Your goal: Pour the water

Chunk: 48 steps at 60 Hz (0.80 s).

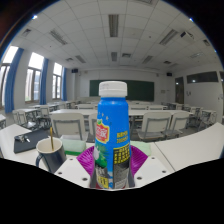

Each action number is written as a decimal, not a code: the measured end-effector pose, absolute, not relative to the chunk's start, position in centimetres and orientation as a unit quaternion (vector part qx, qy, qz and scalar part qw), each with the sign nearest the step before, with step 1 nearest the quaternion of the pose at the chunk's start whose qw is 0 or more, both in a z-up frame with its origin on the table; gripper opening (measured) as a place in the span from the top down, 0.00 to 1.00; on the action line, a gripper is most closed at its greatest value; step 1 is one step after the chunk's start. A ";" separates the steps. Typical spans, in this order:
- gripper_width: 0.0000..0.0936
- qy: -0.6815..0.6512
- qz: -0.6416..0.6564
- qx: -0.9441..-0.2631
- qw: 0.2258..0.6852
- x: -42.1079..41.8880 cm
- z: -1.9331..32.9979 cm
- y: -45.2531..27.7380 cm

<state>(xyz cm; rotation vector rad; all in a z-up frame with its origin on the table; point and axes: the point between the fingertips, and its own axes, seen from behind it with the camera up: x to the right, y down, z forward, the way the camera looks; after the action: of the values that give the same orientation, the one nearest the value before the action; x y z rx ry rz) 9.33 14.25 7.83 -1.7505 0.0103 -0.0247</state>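
Gripper view: classroom desks (170, 125), white table (195, 150), tongs (113, 160) gripping bottle (113, 130).

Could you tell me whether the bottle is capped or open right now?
Capped: the white cap sits on the upright bottle, held in the gripper.

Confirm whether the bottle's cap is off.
No. The white cap sits on the blue bottle, which stands between the gripper fingers.
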 end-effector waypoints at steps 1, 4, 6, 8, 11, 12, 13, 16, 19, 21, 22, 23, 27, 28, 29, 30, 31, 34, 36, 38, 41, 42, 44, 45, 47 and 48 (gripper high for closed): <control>0.54 -0.003 -0.009 -0.770 0.638 8.9 7.6 14.4; 0.54 -0.021 -0.010 -0.772 0.635 9.3 6.5 16.6; 0.54 -0.027 -0.014 -0.775 0.631 7.8 6.7 14.7; 0.52 -0.031 -0.018 -0.780 0.625 7.4 6.3 14.4; 0.53 -0.025 -0.018 -0.778 0.627 7.1 6.6 14.1; 0.54 -0.022 -0.016 -0.780 0.625 7.1 6.5 14.0; 0.53 -0.022 -0.013 -0.782 0.623 8.3 6.7 16.1; 0.54 -0.023 -0.009 -0.784 0.620 7.8 6.0 14.6; 0.54 -0.020 -0.001 -0.786 0.618 7.7 6.0 14.4; 0.53 -0.016 0.006 -0.787 0.617 7.9 6.3 15.1; 0.53 -0.016 0.008 -0.786 0.618 8.0 5.9 14.6; 0.52 -0.017 0.009 -0.786 0.618 8.0 5.8 14.6; 0.40 -0.018 0.008 -0.789 0.614 8.2 5.7 14.3; 0.37 -0.018 0.007 -0.791 0.612 8.2 5.6 14.2; 0.33 -0.019 0.006 -0.794 0.608 8.1 5.8 14.5; 0.28 -0.022 0.004 -0.799 0.600 8.1 5.3 15.0; 0.19 -0.025 0.001 -0.804 0.593 7.8 5.1 13.9; 0.10 -0.033 -0.005 -0.812 0.583 8.2 4.9 13.3; 0.12 -0.032 -0.011 -0.808 0.588 8.4 5.4 12.3; 0.10 -0.029 -0.016 -0.803 0.595 8.6 5.9 11.8; 0.08 -0.026 -0.021 -0.798 0.602 8.8 6.3 10.2; 0.08 -0.025 -0.022 -0.798 0.602 8.5 6.3 9.2; 0.08 -0.024 -0.022 -0.799 0.601 8.7 6.3 8.4; 0.08 -0.024 -0.021 -0.799 0.601 8.2 6.3 7.2; 0.08 -0.023 -0.017 -0.798 0.602 8.1 6.4 6.1; 0.08 -0.022 -0.016 -0.798 0.603 8.0 6.5 5.3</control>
<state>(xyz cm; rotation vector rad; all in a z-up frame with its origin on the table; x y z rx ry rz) 7.97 5.28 6.46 -1.8468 -0.0512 -0.0367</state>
